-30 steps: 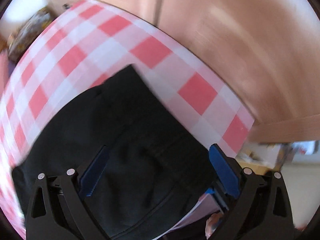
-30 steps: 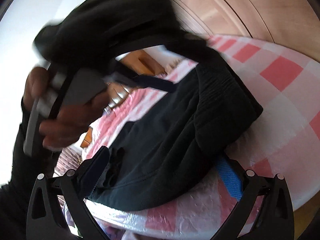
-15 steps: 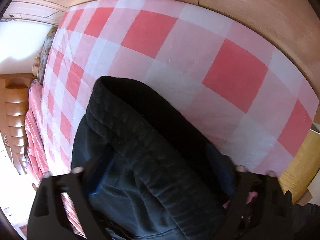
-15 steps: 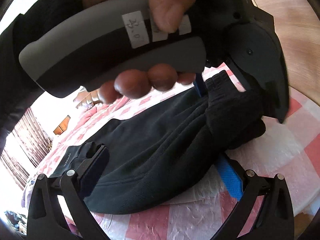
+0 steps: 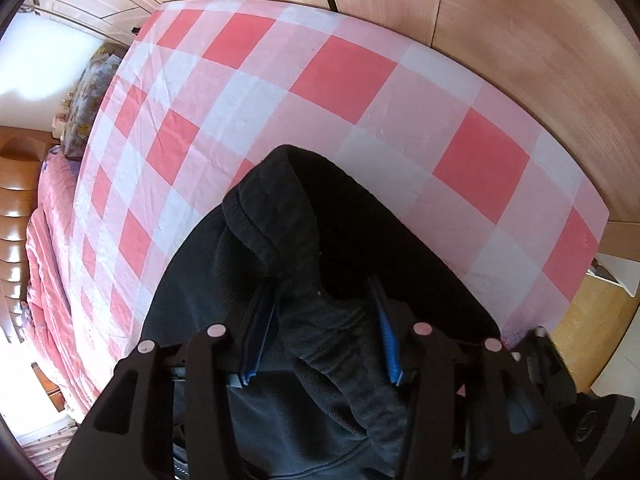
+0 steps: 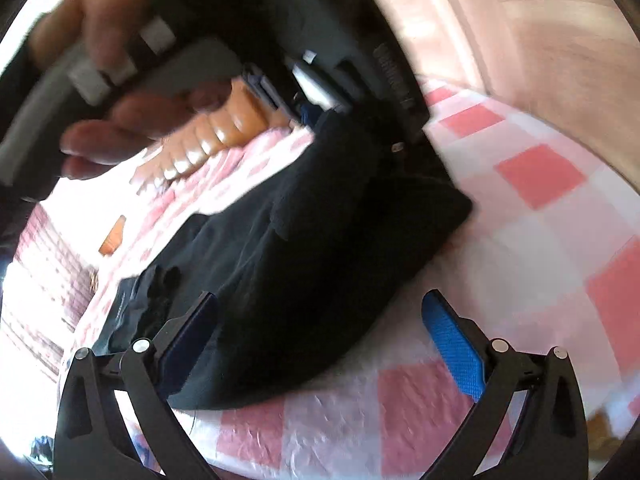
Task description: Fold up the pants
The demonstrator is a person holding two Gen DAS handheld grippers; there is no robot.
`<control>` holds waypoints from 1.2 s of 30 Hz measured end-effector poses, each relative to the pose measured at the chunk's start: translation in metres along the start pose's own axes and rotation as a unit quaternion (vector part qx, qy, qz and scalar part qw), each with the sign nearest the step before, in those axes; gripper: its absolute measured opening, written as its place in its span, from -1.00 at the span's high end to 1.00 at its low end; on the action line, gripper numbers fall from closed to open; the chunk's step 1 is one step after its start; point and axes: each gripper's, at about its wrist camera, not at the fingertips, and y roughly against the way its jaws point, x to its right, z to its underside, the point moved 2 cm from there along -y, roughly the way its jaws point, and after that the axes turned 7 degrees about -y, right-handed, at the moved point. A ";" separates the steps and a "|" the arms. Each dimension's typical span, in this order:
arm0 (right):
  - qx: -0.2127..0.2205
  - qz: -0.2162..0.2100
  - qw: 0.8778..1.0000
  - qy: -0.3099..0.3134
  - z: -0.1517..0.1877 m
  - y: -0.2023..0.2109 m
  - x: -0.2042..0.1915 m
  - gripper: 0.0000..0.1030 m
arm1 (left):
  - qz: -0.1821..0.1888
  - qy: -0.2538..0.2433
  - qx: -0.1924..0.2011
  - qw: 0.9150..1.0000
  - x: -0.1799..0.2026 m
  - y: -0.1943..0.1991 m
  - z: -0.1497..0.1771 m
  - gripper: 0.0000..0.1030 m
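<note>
Black pants lie on a bed with a pink and white checked sheet. My left gripper is shut on a bunched fold of the pants, which rises between its blue pads. In the right wrist view the pants lie in a heap near the bed's corner. My right gripper is open and empty, its left finger over the cloth and its right finger over bare sheet. The hand with the left gripper's grey handle fills the top of that view.
A wooden wardrobe wall runs along the bed's far side. A brown padded headboard and a patterned pillow are at the left. The bed's edge and wooden floor are at the right.
My left gripper has closed on a fold of the pants and lifted a little. The left hand and handle have pulled back and up in the right wrist view.
</note>
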 end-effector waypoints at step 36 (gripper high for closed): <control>0.139 0.233 0.895 0.354 0.022 -0.036 -0.163 0.34 | 0.006 0.058 -0.031 0.998 -0.064 0.049 0.069 -0.93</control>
